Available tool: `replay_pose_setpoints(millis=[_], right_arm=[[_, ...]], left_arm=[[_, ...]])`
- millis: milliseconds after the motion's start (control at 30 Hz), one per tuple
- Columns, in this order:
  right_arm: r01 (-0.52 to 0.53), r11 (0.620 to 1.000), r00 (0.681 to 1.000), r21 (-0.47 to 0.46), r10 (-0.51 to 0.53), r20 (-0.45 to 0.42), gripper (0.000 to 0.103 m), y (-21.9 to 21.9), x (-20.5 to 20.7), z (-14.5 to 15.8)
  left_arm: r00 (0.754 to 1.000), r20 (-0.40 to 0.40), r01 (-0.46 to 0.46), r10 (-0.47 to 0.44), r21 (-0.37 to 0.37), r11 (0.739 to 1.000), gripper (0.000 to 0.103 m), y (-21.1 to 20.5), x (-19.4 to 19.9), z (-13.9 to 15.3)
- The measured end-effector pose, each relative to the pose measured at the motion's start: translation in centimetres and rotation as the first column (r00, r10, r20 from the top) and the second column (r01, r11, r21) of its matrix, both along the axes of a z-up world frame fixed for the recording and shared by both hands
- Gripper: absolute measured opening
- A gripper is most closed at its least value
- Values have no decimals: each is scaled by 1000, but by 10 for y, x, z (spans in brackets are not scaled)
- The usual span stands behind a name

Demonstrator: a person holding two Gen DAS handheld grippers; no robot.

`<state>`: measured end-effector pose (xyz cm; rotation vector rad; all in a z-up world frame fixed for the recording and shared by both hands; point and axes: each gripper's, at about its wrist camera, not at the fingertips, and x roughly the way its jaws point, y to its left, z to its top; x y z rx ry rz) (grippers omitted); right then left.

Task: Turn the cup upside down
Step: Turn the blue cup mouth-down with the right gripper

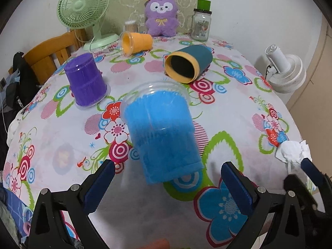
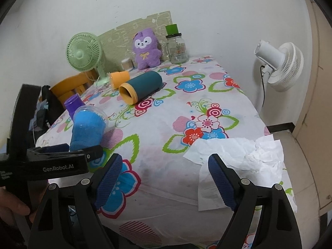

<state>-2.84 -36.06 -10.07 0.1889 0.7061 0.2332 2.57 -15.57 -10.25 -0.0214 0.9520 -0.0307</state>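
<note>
A clear cup with blue filling (image 1: 161, 132) is tilted, rim away and down toward the floral tablecloth, base toward my left gripper (image 1: 166, 184). The left gripper's jaws stand wide apart on either side of the base, not touching it. In the right wrist view the blue cup (image 2: 87, 128) leans rim-up just beyond the left gripper (image 2: 68, 155). My right gripper (image 2: 164, 180) is open and empty over the table's near edge. A purple cup (image 1: 86, 81) stands upside down. An orange cup (image 1: 134, 41) and a teal cup with a yellow rim (image 1: 188, 62) lie on their sides.
At the back stand a green fan (image 1: 85, 6), a purple plush toy (image 1: 161, 14), a glass jar with a green lid (image 1: 201, 20) and a toothpick holder (image 1: 131, 26). Crumpled white tissue (image 2: 238, 155) lies at the near right edge. A white fan (image 2: 278, 62) stands off the table.
</note>
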Motion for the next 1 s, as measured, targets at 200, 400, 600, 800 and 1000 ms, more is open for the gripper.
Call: replay_pose_setpoints(millis=[200,400,600,800,1000], right_arm=[[4,1000,1000,19,-3,-22,87,-2,2,-3],[-7,1000,999,19,8,-33,87,3,3,-5],[-28,999,999,37,29,-46,87,12,4,-8],[-38,999,998,27,40,-41,87,18,1,-6],[-43,999,998,9,44,-34,87,21,4,-4]], left_arm=[[1000,-24,-2,1,-18,1000,86,4,6,-8],[1000,-30,2,-3,-28,1000,71,6,6,-9],[1000,3,1,-1,-23,1000,58,11,3,-1],[999,38,-11,12,-27,1000,58,18,-1,8],[997,74,-17,19,-28,999,57,23,-6,21]])
